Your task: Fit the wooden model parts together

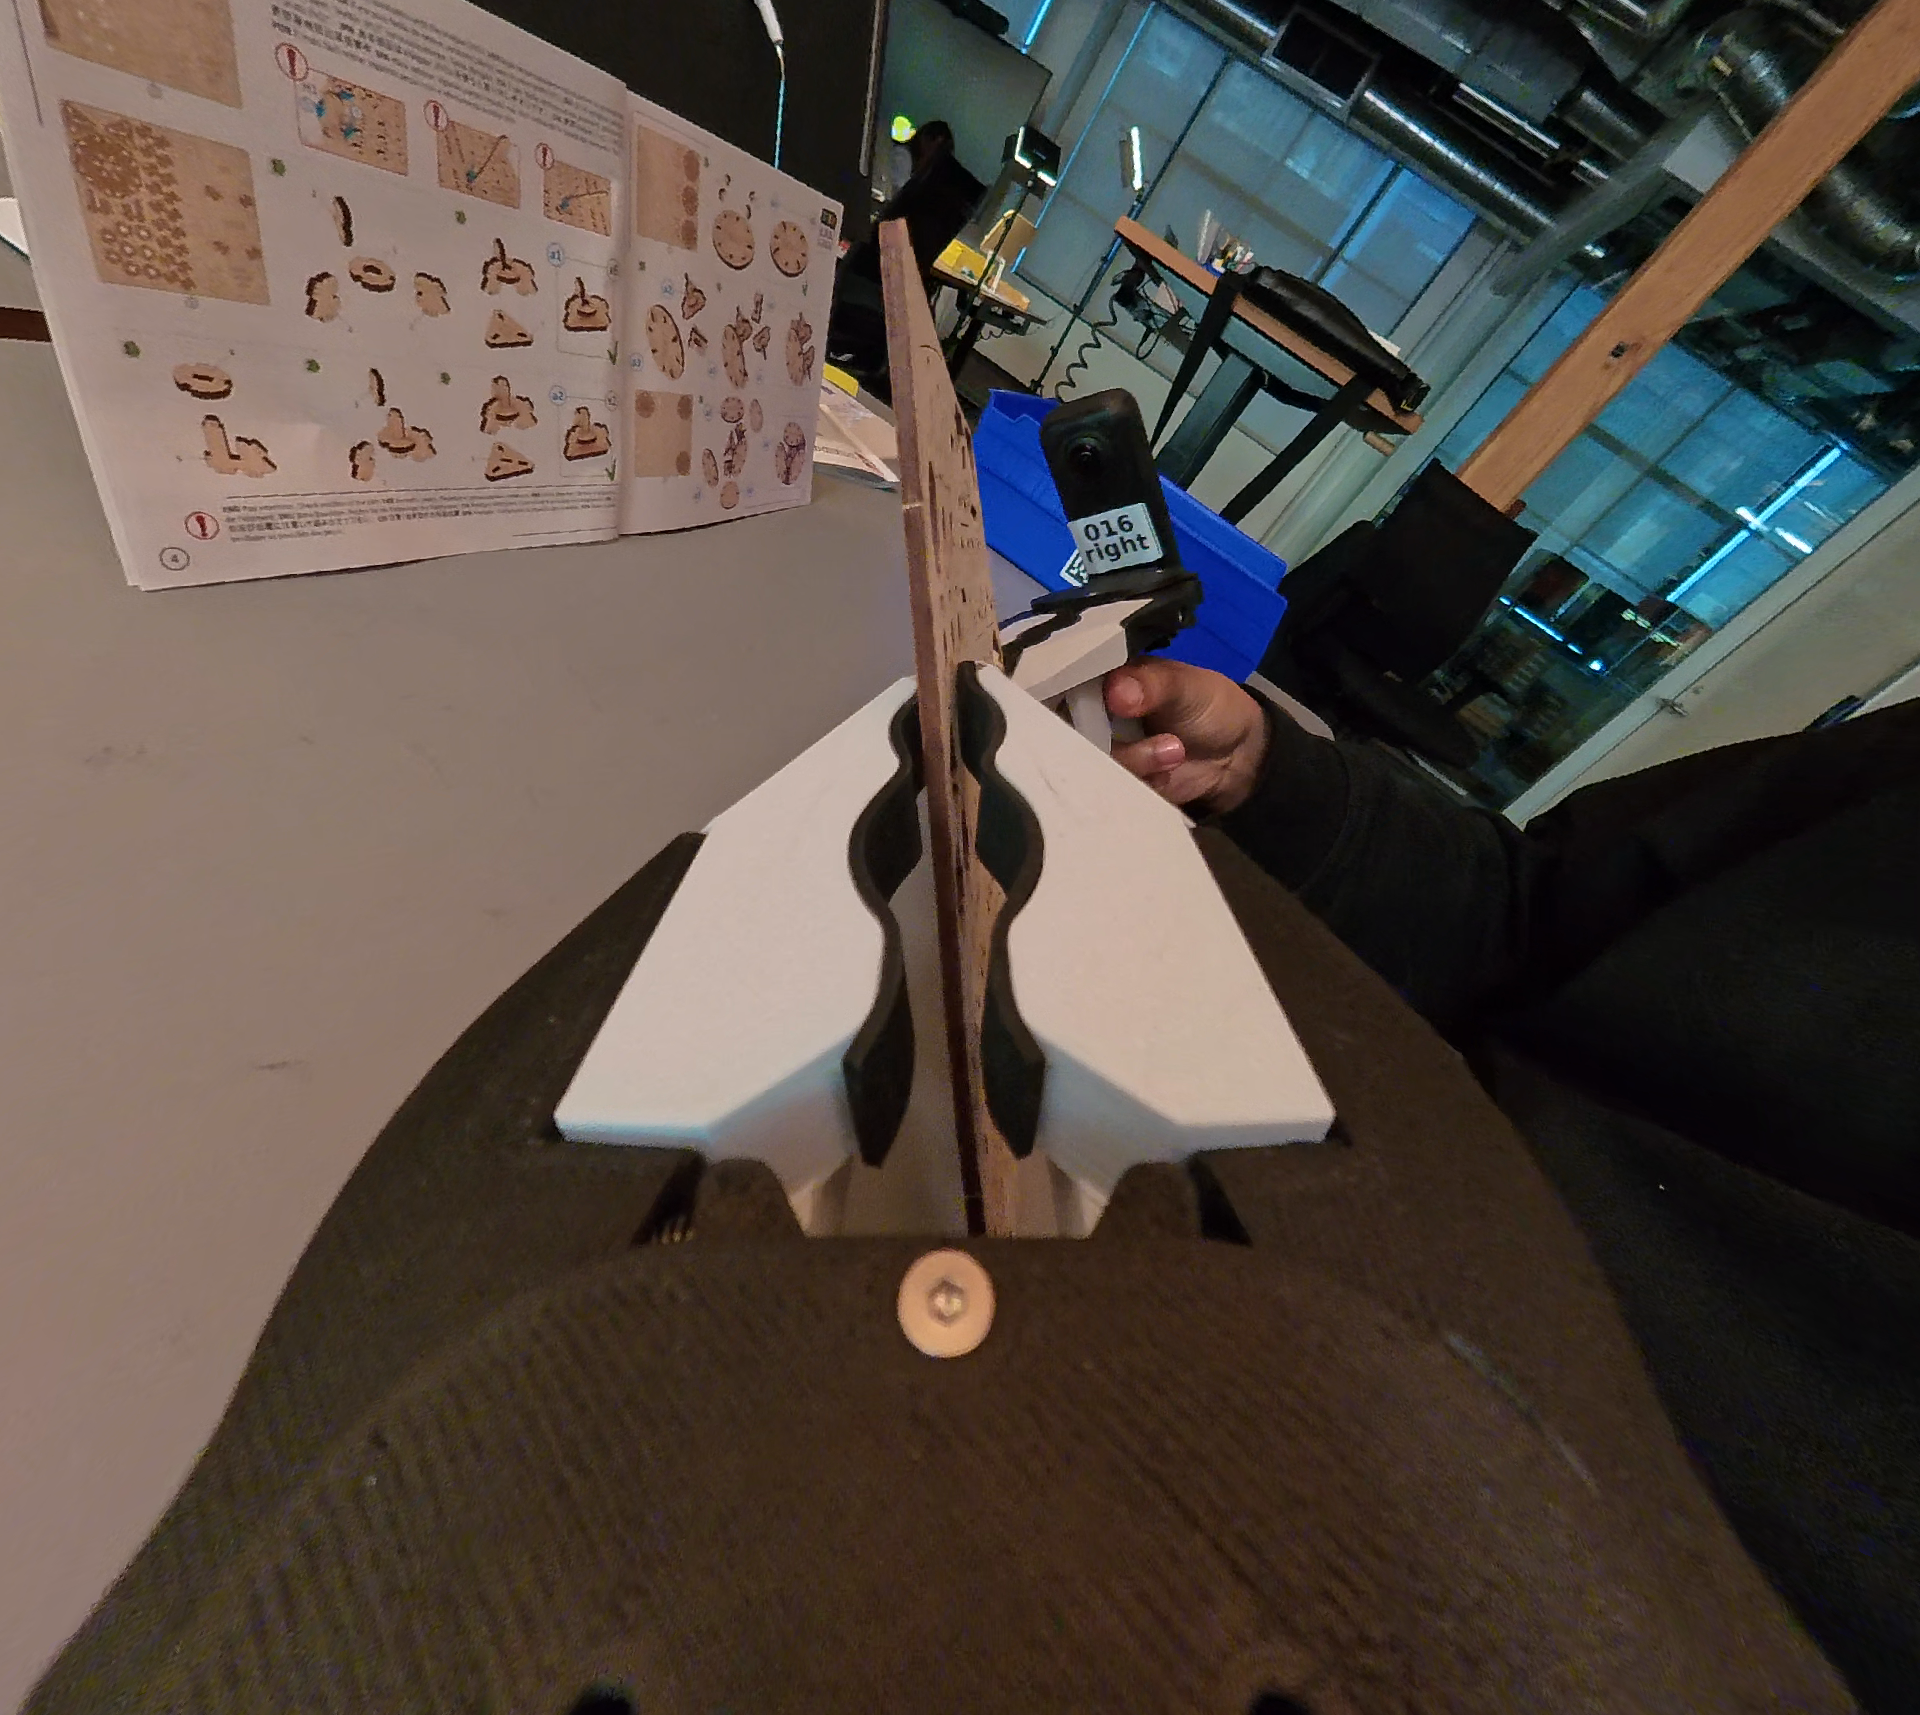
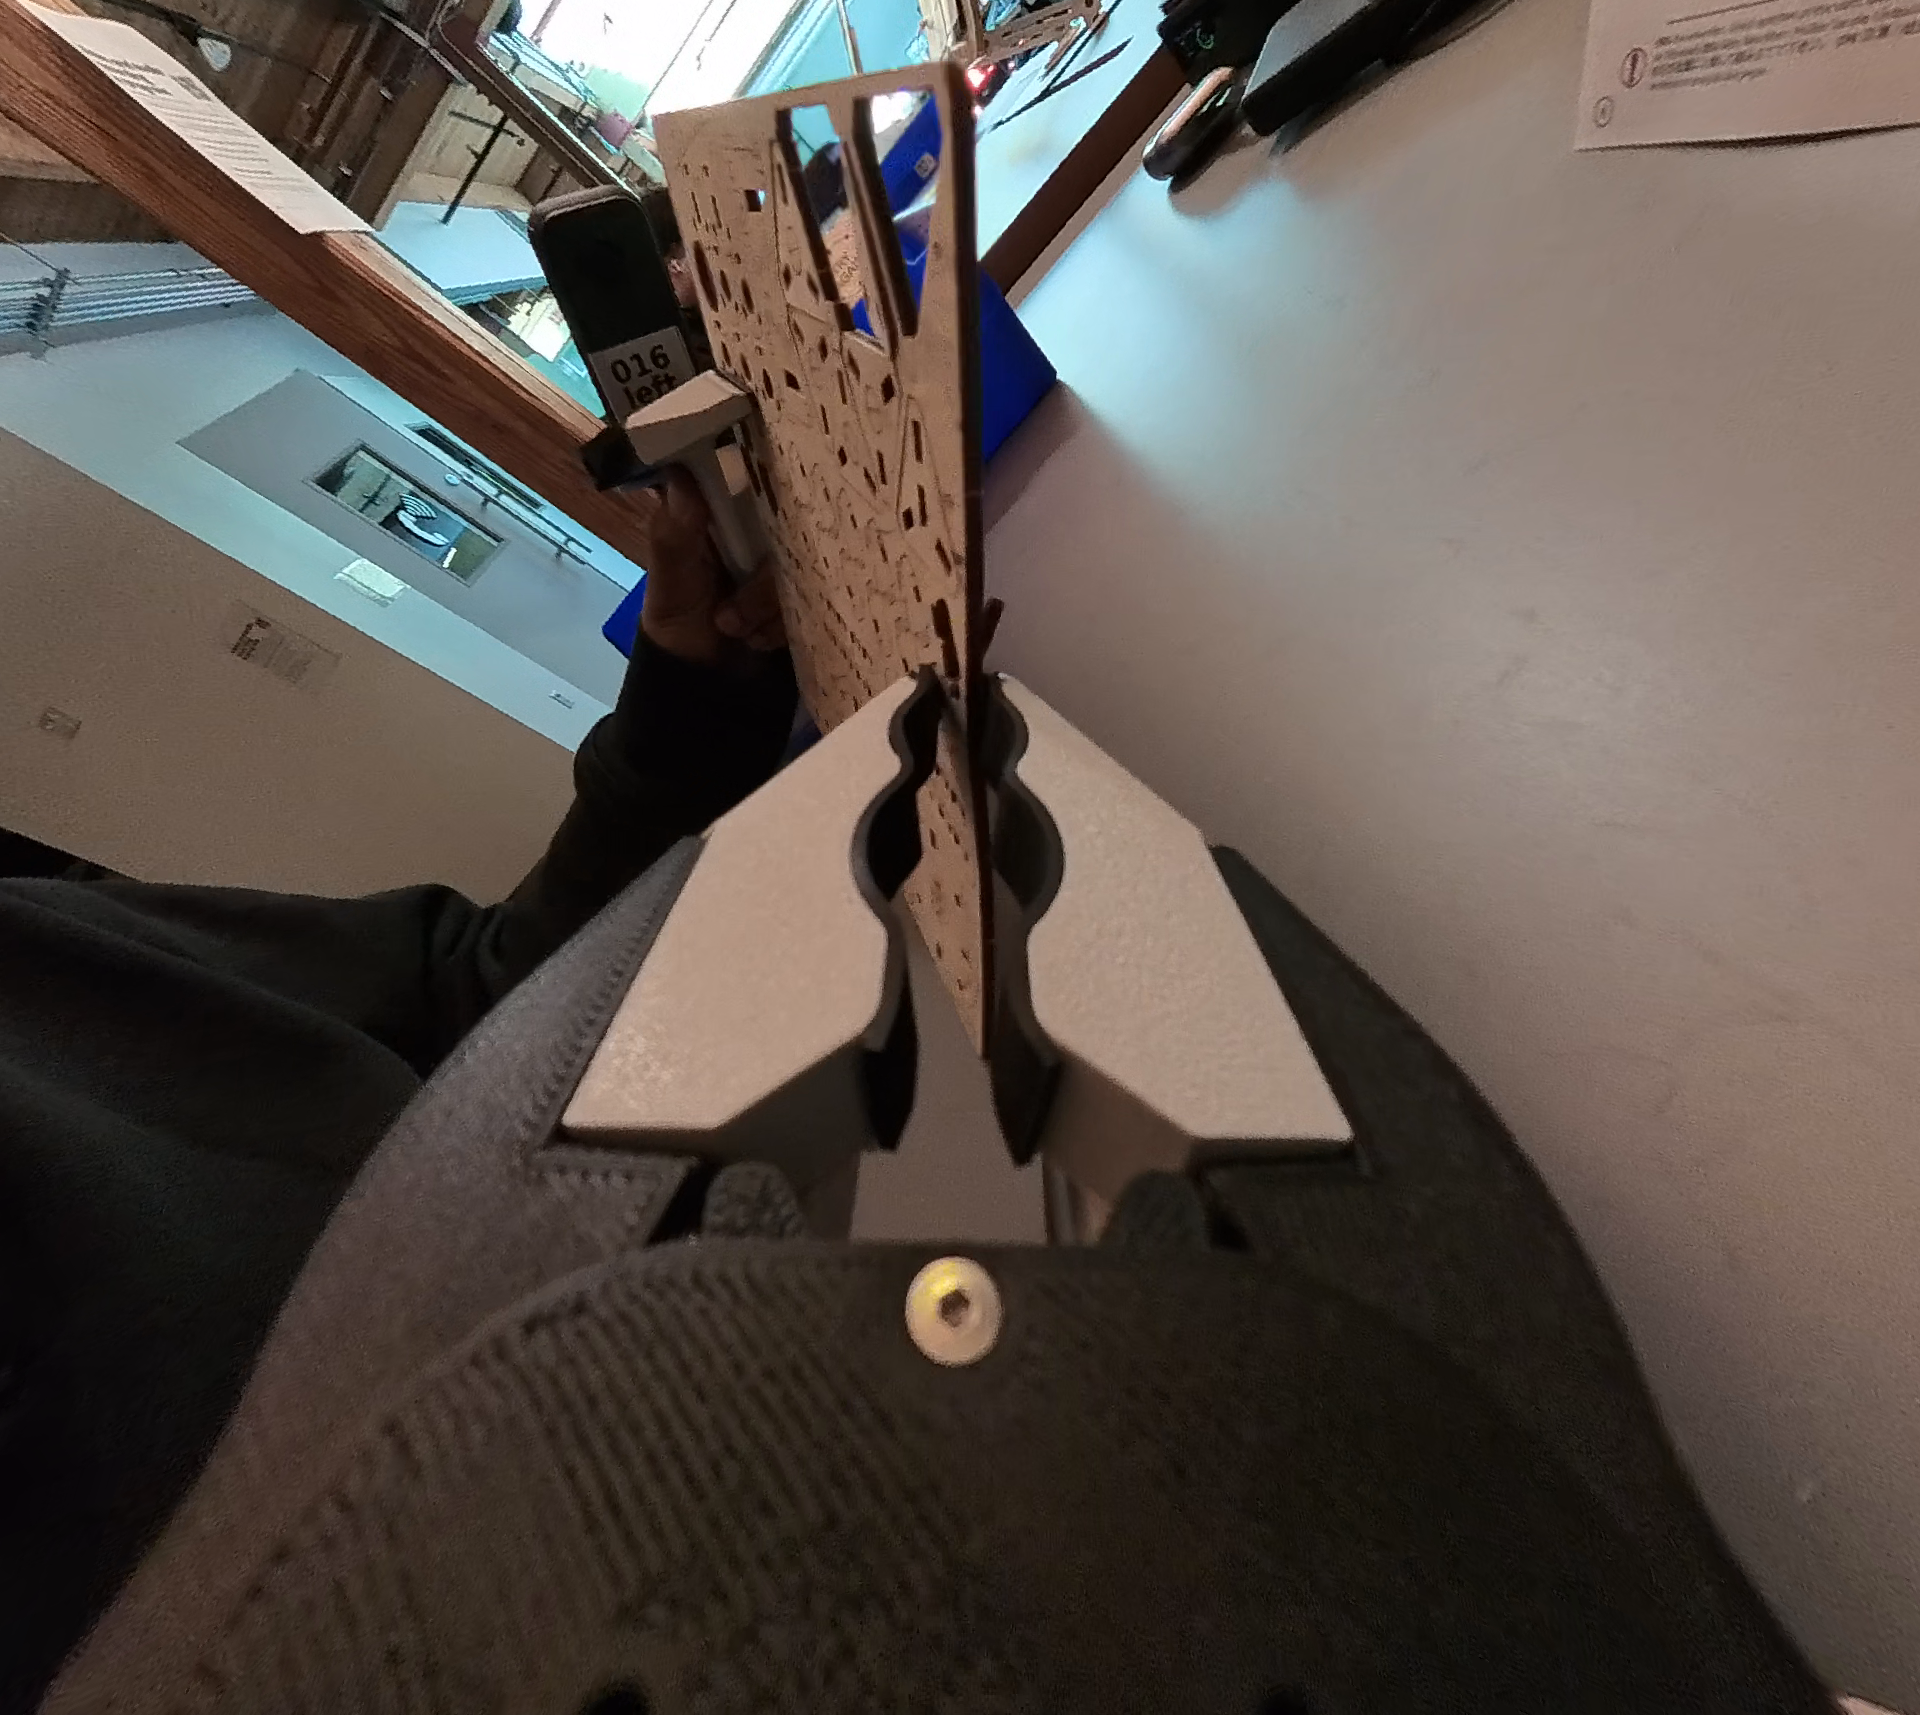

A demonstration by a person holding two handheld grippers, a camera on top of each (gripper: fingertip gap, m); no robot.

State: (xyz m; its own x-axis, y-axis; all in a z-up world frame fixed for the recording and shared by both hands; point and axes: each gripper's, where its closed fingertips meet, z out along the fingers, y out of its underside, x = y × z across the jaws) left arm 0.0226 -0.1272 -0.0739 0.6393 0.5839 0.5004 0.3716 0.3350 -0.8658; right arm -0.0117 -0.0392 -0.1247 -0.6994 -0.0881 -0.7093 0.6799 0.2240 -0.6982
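Your left gripper (image 1: 948, 678) and right gripper (image 2: 956, 689) both pinch the thin wooden sheet (image 2: 831, 377) edge-on, apparently at opposite edges, above bare tabletop (image 1: 416, 834).

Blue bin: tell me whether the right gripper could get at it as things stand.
Probably not directly. The right gripper is shut on the wooden sheet, which the left gripper also clamps, so it is occupied. The blue bin sits just beyond, with nothing else visibly between.

Tan laser-cut plywood sheet (image 1: 940, 460) (dark burnt slots); blue bin (image 1: 1226, 564); grey table (image 1: 416, 782).
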